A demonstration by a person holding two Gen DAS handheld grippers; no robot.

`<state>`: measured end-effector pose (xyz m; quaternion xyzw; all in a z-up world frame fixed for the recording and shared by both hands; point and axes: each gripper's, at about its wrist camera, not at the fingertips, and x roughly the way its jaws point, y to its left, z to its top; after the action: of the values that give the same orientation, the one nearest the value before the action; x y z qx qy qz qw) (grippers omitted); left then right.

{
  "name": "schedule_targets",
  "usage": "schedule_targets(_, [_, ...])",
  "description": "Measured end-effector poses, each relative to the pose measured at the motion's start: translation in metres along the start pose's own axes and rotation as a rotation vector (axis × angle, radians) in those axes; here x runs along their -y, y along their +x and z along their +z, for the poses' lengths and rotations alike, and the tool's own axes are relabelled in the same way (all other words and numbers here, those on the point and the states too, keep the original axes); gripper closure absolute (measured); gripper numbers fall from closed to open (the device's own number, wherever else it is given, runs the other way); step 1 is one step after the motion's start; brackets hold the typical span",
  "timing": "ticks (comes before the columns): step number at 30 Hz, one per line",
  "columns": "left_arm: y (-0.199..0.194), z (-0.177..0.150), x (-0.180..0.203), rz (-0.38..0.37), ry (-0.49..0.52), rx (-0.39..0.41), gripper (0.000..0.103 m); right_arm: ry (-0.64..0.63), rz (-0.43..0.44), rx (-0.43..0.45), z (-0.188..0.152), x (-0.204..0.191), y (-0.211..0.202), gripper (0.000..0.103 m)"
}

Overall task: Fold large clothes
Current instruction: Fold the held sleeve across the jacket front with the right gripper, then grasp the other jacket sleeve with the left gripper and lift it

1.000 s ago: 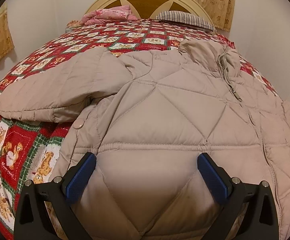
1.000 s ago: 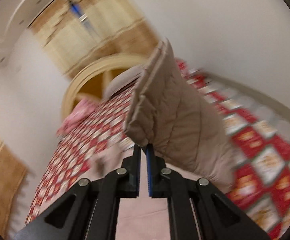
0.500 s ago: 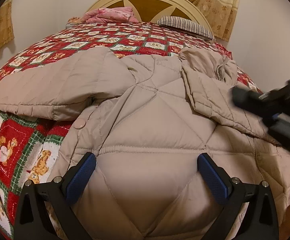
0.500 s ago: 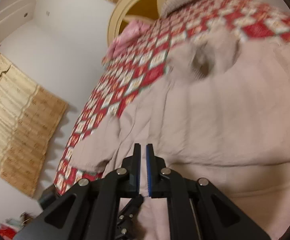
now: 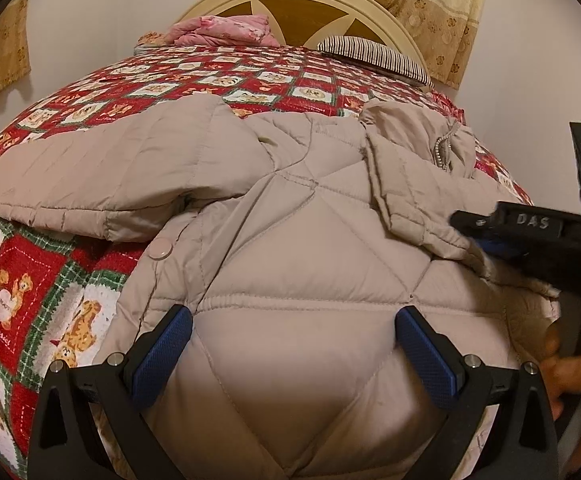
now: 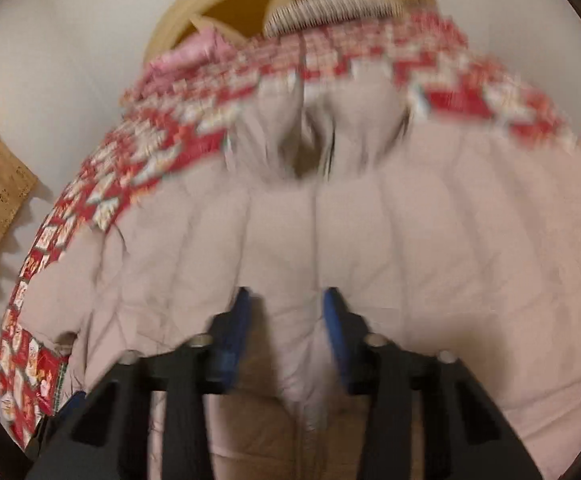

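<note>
Blue-padded jaws of the left gripper [image 5: 293, 354] are held wide apart just over the lower body of the beige quilted jacket [image 5: 302, 264], with nothing pinched between them. The jaws of the right gripper [image 6: 286, 330] are seen opening, a quilted ridge of the jacket [image 6: 330, 240] lying between the blue pads without being pressed. From the left wrist view, the right gripper [image 5: 486, 240] is seen at the jacket's right side, at the cuff of the right sleeve [image 5: 414, 196], which is folded inward across the chest. A hand [image 5: 570, 372] is partly visible below that gripper.

The jacket is spread flat on the red patchwork quilt [image 5: 30, 300] of the bed, its long axis running from the hem nearest the grippers to the collar [image 5: 422, 136], which points toward the cream headboard [image 5: 302, 4]. The left sleeve [image 5: 102, 176] is stretched out sideways from the jacket, crosswise to that axis. Beyond the collar, by the headboard, a striped pillow [image 5: 374, 56] and a pink bundle of cloth [image 5: 226, 30] are seen. The right wrist view is blurred.
</note>
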<state>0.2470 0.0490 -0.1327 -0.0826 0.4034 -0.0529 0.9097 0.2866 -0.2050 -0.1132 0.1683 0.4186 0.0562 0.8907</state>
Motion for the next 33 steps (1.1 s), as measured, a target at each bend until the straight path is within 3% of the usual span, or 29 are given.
schedule_targets(7, [0.0, 0.0, -0.001, 0.002, 0.002, -0.001, 0.001, -0.086, 0.145, -0.03, -0.007, -0.042, 0.005, 0.065])
schedule_targets(11, [0.0, 0.0, 0.0, 0.002, 0.002, -0.001, 0.001, -0.06, 0.251, -0.045, -0.007, -0.039, 0.001, 0.065])
schedule_targets(13, [0.0, 0.0, 0.0, 0.002, 0.002, -0.001, 0.001, -0.045, 0.266, -0.014, -0.004, -0.038, -0.006, 0.065])
schedule_targets(15, [0.0, 0.0, 0.0, 0.002, 0.002, -0.001, 0.001, -0.029, 0.225, 0.077, 0.003, -0.023, -0.032, 0.065])
schedule_targets(18, [0.0, 0.0, 0.0, 0.003, 0.002, -0.001, 0.001, 0.014, 0.088, 0.192, 0.008, 0.013, -0.068, 0.065])
schedule_targets(21, [0.0, 0.0, 0.0, 0.005, 0.004, -0.002, 0.001, 0.052, -0.069, 0.261, 0.008, 0.049, -0.09, 0.065])
schedule_targets(23, [0.0, 0.0, 0.0, 0.009, 0.007, -0.005, 0.001, 0.096, -0.148, 0.264, 0.003, 0.071, -0.094, 0.065])
schedule_targets(25, [0.001, 0.0, 0.0, 0.013, 0.01, -0.007, 0.001, 0.164, -0.168, 0.223, -0.008, 0.097, -0.085, 0.065])
schedule_targets(28, [0.002, 0.0, 0.001, 0.018, 0.014, -0.01, 0.001, 0.202, -0.177, 0.135, -0.026, 0.12, -0.049, 0.056])
schedule_targets(30, [0.002, 0.0, 0.002, 0.022, 0.018, -0.013, 0.001, 0.189, -0.147, 0.169, -0.03, 0.122, -0.045, 0.048])
schedule_targets(32, [0.003, 0.0, 0.003, 0.026, 0.022, -0.017, 0.001, 0.148, -0.131, 0.17, -0.027, 0.115, -0.043, 0.03])
schedule_targets(33, [0.003, -0.001, 0.003, 0.028, 0.026, -0.022, 0.001, 0.131, -0.139, 0.168, -0.027, 0.11, -0.041, 0.028])
